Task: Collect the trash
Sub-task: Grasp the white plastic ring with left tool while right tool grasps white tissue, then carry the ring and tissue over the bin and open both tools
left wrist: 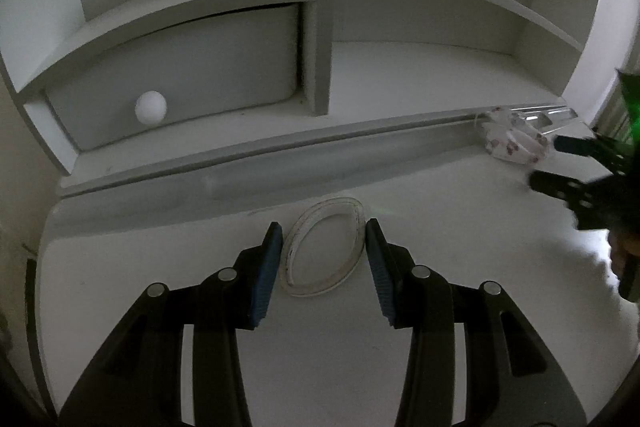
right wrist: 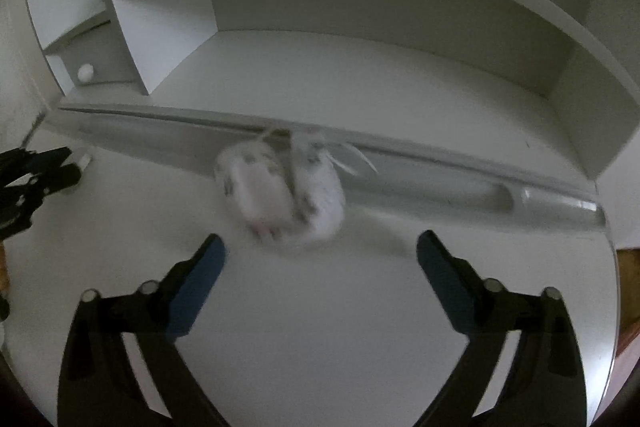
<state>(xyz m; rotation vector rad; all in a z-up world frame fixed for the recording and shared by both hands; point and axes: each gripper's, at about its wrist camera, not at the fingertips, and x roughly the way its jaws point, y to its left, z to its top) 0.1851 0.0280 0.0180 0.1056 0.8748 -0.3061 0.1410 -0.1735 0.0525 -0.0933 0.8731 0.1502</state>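
Observation:
A white tape ring (left wrist: 325, 246), squashed to an oval, lies flat on the white desk (left wrist: 440, 227). My left gripper (left wrist: 325, 239) is open, its blue-padded fingers either side of the ring, apart from it. A crumpled white patterned face mask (right wrist: 280, 193) with loose straps lies on the desk by the groove at the shelf's foot; it also shows in the left wrist view (left wrist: 514, 141). My right gripper (right wrist: 320, 251) is open wide just short of the mask, and shows in the left wrist view (left wrist: 556, 163). My left gripper appears at the right wrist view's left edge (right wrist: 74, 165).
A white shelf unit (left wrist: 320, 27) stands at the desk's back, with a drawer and round white knob (left wrist: 151, 107). A long pen groove (right wrist: 460, 195) runs along its foot. The desk's right edge (right wrist: 614, 267) drops to a wooden floor.

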